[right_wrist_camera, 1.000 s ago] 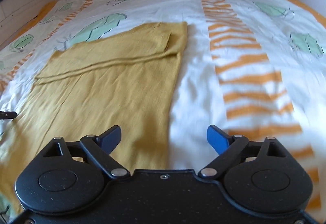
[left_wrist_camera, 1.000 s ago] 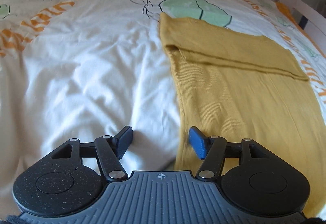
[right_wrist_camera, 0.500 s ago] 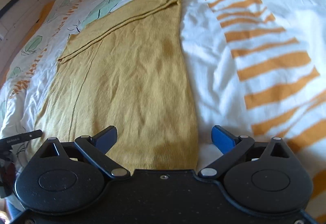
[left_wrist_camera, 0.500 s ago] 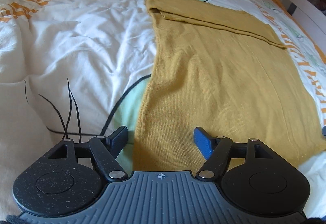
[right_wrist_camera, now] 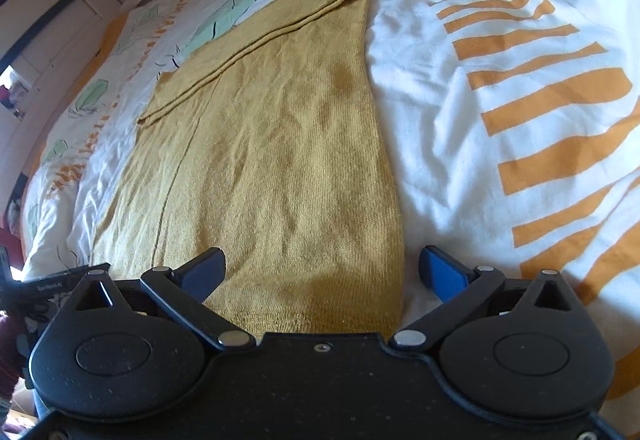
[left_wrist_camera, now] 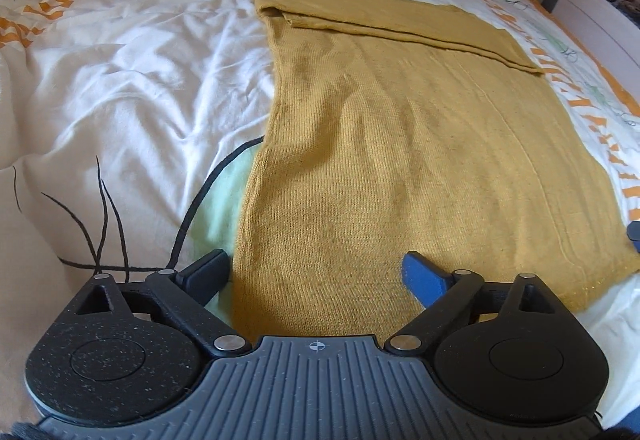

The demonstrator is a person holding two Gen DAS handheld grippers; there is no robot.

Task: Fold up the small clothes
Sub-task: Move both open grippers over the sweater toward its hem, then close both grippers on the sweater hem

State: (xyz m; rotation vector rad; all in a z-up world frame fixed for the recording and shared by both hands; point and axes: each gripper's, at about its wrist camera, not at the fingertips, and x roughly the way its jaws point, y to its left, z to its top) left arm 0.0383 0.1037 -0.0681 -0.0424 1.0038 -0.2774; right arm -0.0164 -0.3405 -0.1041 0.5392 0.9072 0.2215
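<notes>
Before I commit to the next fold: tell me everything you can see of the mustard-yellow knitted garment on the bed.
The mustard-yellow knitted garment is fine ribbed knit, lightly creased, lying flat on the white duvet with orange stripes and green leaf prints. Its far end carries a folded-over band across the width. The near hem lies straight. The left gripper stands over its near left corner and the right gripper over its near right corner, jaws open, having just been opening, gripping nothing.

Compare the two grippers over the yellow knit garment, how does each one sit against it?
The left gripper straddles the yellow knit garment's near-left corner; the right gripper straddles its near-right corner. The left's base is ribbed grey, the right's plain black. Both have just been opening and stand wide, gripping nothing.
</notes>
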